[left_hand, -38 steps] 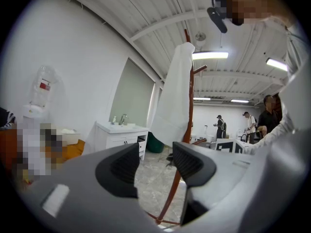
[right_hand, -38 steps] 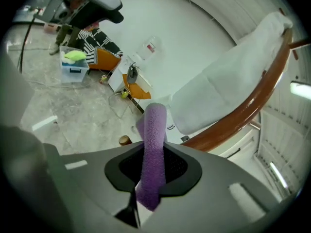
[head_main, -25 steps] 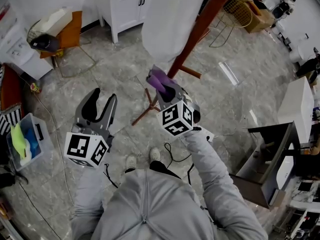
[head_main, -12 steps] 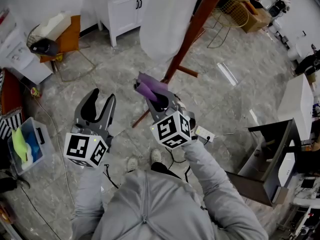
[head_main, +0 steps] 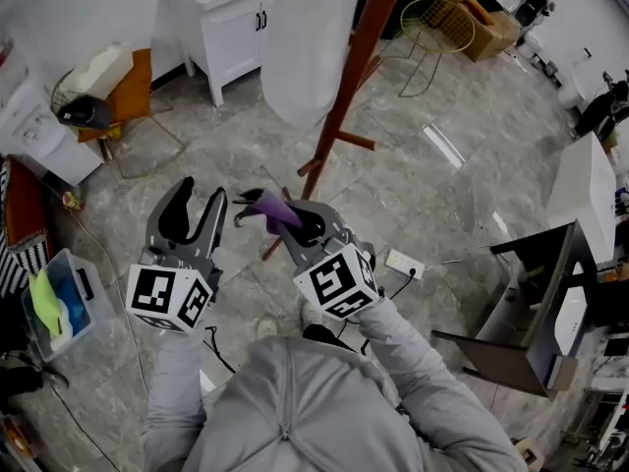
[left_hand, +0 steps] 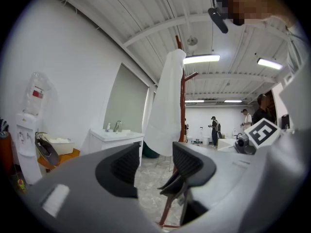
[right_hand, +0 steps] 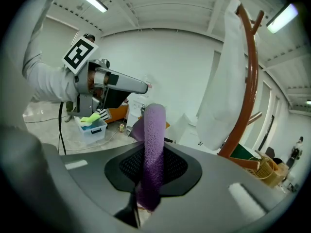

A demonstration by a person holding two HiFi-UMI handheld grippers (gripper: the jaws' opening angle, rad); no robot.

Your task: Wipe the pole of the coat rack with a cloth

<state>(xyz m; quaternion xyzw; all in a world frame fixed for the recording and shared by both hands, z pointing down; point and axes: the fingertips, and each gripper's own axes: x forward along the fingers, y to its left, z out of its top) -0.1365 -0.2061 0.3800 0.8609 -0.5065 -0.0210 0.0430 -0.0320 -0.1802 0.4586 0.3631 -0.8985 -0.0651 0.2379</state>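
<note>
The fuzzy purple cloth [head_main: 267, 205] is pinched in my right gripper [head_main: 295, 222] fingers, near the red-brown coat rack pole [head_main: 352, 77] but apart from it. My left gripper [head_main: 200, 203] hovers left of the pole, fingers apart and empty.

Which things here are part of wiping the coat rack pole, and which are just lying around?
For the job: purple fuzzy cloth held in the right tool; reddish-brown wooden coat rack pole.
Just lying about: white sink cabinet; yellow wire basket; clear plastic bin; white power strip.
</note>
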